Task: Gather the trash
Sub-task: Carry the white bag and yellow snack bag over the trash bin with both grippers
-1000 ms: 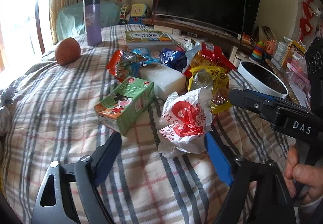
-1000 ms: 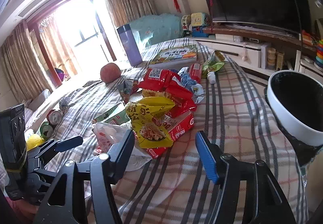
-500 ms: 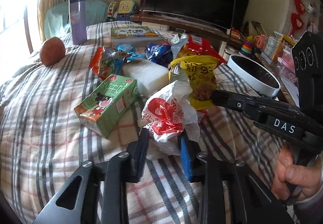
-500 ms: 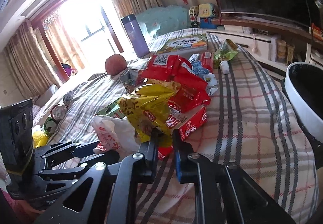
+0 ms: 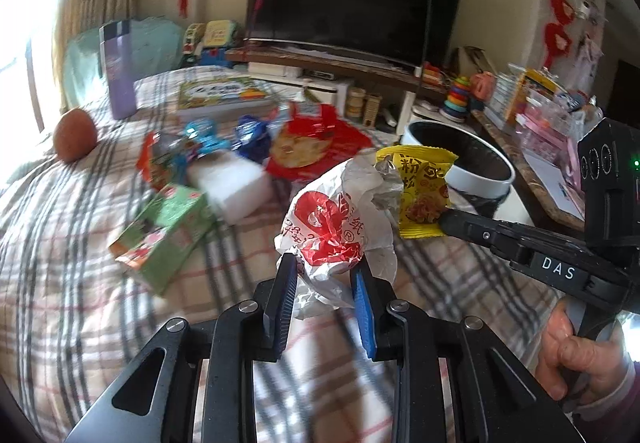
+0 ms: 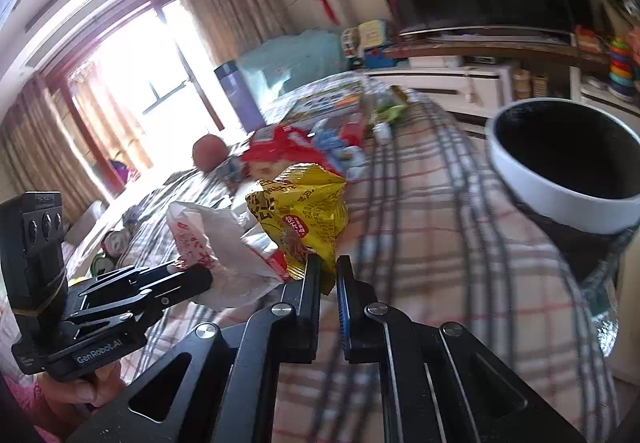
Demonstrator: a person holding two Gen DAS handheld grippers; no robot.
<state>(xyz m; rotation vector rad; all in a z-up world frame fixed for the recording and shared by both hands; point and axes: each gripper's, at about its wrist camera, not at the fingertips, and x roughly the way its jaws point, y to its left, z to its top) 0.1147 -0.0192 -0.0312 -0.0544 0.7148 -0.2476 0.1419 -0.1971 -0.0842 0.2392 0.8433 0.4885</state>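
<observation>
Nearby, green carton, white block, red packet on plaid cloth.

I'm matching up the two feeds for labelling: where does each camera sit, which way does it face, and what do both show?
Left wrist: sits on the left gripper, facing the TV across the plaid bedspread; shows its fingers clamping the white-and-red bag, plus the right gripper and hand.
Right wrist: sits on the right gripper, facing the window; shows its fingers pinching the yellow snack packet, plus the left gripper.
Shared: both pieces of trash, white-rimmed bin, purple bottle.
</observation>
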